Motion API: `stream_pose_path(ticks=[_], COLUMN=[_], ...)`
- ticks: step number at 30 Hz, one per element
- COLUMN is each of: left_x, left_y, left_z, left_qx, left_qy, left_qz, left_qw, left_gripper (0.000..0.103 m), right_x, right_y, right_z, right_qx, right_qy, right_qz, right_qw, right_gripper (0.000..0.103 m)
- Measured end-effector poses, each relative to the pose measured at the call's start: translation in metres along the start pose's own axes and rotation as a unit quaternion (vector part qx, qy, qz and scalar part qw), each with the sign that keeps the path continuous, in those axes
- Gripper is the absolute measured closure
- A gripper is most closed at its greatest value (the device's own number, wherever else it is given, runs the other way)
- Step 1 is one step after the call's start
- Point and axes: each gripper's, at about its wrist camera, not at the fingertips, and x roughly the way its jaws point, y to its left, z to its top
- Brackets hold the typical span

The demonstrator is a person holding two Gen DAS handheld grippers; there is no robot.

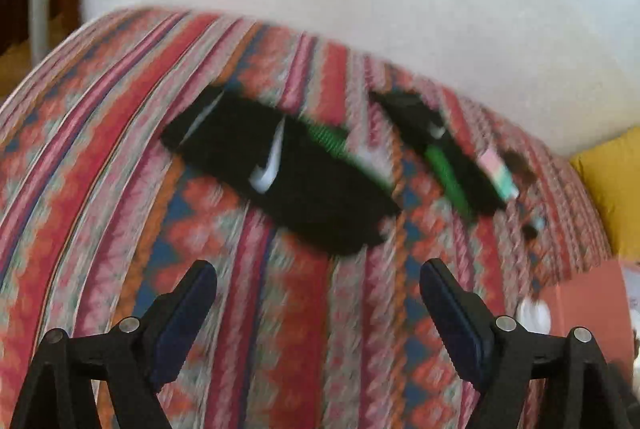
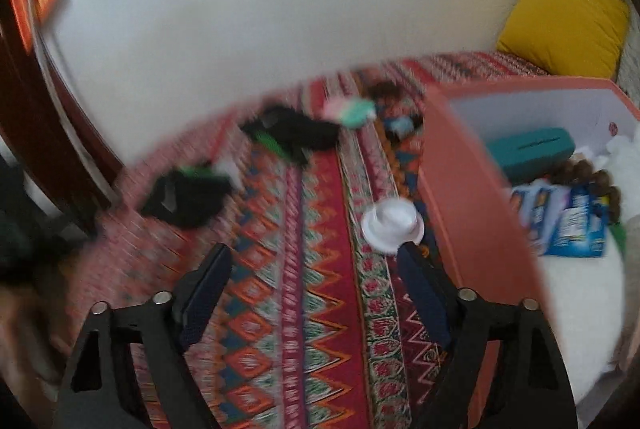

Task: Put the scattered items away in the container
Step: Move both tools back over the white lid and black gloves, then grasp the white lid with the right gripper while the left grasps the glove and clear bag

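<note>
Two black socks with white swoosh marks and green bands lie on the striped patterned cloth. The nearer sock sits just ahead of my open left gripper; the second sock lies to its right, beside a pink-and-mint item. In the right wrist view the same socks lie far left, with the pink-and-mint item beyond. A white round lid-like object rests by the right fingertip of my open right gripper. The salmon box stands at right, holding a teal case and blue packets.
A yellow cushion lies behind the box against the white wall. Small dark items sit near the box's far corner. A dark wooden frame borders the left. Both views are motion-blurred.
</note>
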Motion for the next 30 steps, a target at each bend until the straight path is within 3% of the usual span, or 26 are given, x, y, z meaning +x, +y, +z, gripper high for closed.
stream_pose_path(ticks=[7,11,15,21,22,23,24,27,30], left_x=[0.064,0.119,0.147,0.099,0.089,0.083,0.076,0.058,0.041], left_y=[-0.037,-0.049,-0.025,0.024,0.028,0.028,0.027,0.014,-0.012], left_z=[0.047,0.058,0.044,0.004,-0.002,-0.004,-0.007,-0.011,-0.007], left_qx=[0.043,0.037,0.005,-0.015,0.001,0.017,0.035,0.108,0.171], left_qy=[0.002,0.037,0.089,0.109,0.118,0.127,0.134,0.136,0.103], left_qz=[-0.043,-0.055,-0.009,-0.048,-0.041,-0.033,-0.024,0.02,0.021], left_qw=[0.9982,0.9972,0.996,0.9928,0.9922,0.9912,0.9901,0.9847,0.9796], left_gripper=[0.016,0.016,0.018,0.019,0.019,0.019,0.019,0.019,0.019], right_x=[0.081,0.09,0.108,0.141,0.141,0.141,0.14,0.135,0.133], right_y=[-0.002,-0.011,-0.008,-0.011,-0.011,-0.01,-0.011,-0.013,-0.012], right_z=[-0.015,-0.008,0.002,0.008,0.007,0.006,0.006,0.006,0.005], right_qx=[-0.041,-0.033,-0.045,-0.041,-0.042,-0.043,-0.04,-0.03,-0.02], right_qy=[0.055,0.048,0.038,0.047,0.047,0.048,0.052,0.062,0.073], right_qz=[-0.1,-0.098,-0.107,-0.088,-0.089,-0.09,-0.088,-0.07,-0.053], right_qw=[0.993,0.993,0.992,0.994,0.994,0.994,0.994,0.995,0.996], right_gripper=[0.022,0.024,0.024,0.024,0.028,0.044,0.048,0.048,0.048])
